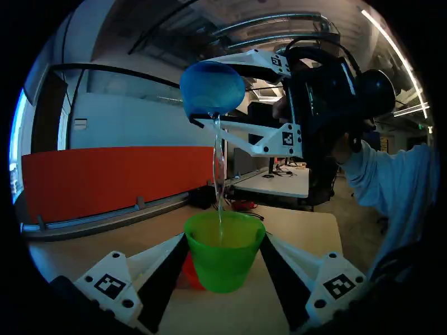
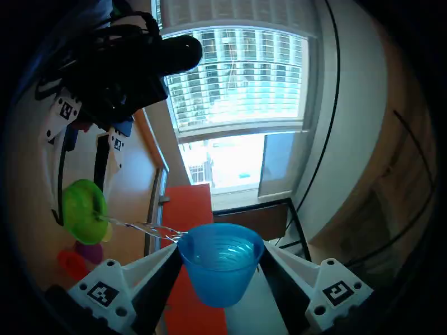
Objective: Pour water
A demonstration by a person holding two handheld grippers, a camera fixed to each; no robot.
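Observation:
A green cup (image 1: pixel 223 254) stands upright on the wooden table (image 1: pixel 302 223), and my left gripper (image 1: pixel 223 262) is shut on it. Above it my right gripper (image 1: pixel 215 92) holds a blue cup (image 1: pixel 212 88) tipped on its side, and a thin stream of water (image 1: pixel 218 173) falls from its rim into the green cup. In the right gripper view the blue cup (image 2: pixel 221 262) sits between the closed fingers of my right gripper (image 2: pixel 221 268), with water still inside. The stream (image 2: pixel 139 226) runs to the green cup (image 2: pixel 82 211), held by the left gripper (image 2: pixel 84 209).
A red cup (image 1: pixel 191 273) stands just behind the green one; it (image 2: pixel 71 262) sits beside a purple cup (image 2: pixel 89 251). An orange partition (image 1: pixel 112 178) borders the table's far edge. A sleeved arm (image 1: pixel 391 184) reaches in from the right. A bright window (image 2: pixel 234 84) faces the right gripper.

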